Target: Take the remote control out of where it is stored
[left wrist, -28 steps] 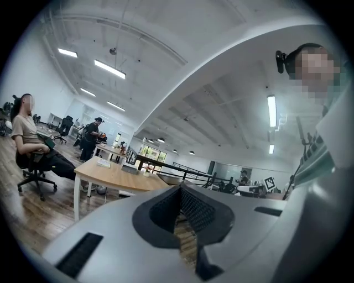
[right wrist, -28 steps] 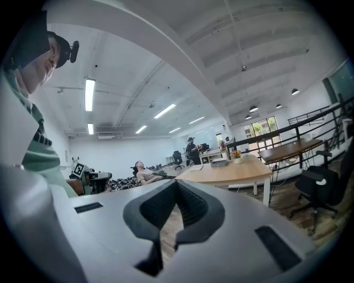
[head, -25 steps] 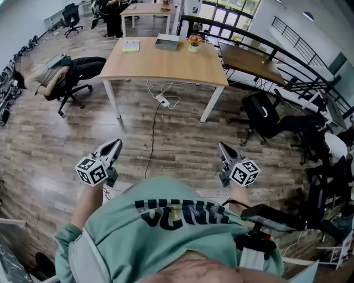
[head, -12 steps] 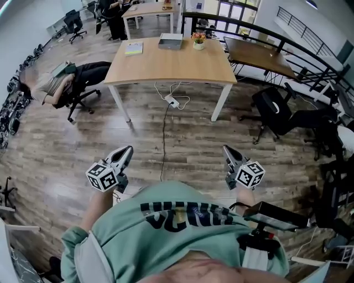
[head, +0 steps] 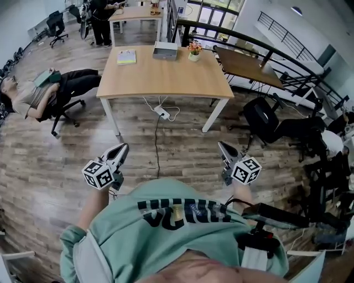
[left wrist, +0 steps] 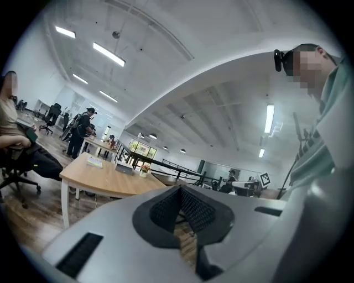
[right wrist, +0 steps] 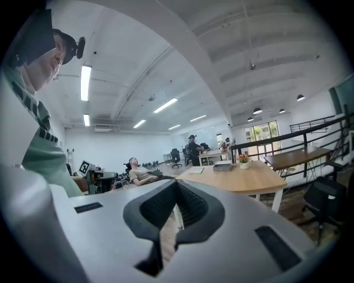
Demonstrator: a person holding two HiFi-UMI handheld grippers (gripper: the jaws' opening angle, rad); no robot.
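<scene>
No remote control shows in any view. A wooden table [head: 166, 74] stands ahead, and on its far side are a grey box [head: 165, 52], a book [head: 126, 57] and a small flower pot [head: 193, 48]. My left gripper [head: 120, 149] is held in front of my chest at the left, pointing toward the table, shut and empty. At the right, my right gripper [head: 223, 147] is held the same way, shut with nothing in it. In the left gripper view the left gripper [left wrist: 180, 190] has its pads together, as does the right gripper [right wrist: 176, 185] in the right gripper view.
A power strip with cables [head: 162, 113] lies on the wood floor under the table. A person reclines in an office chair [head: 52, 94] at the left. A black chair [head: 264, 119] and a dark railing [head: 265, 52] stand at the right. A second table [head: 135, 14] is farther back.
The head view has shifted over the floor and the table now looks a little nearer. Both grippers travelled along in front of my chest and stayed shut.
</scene>
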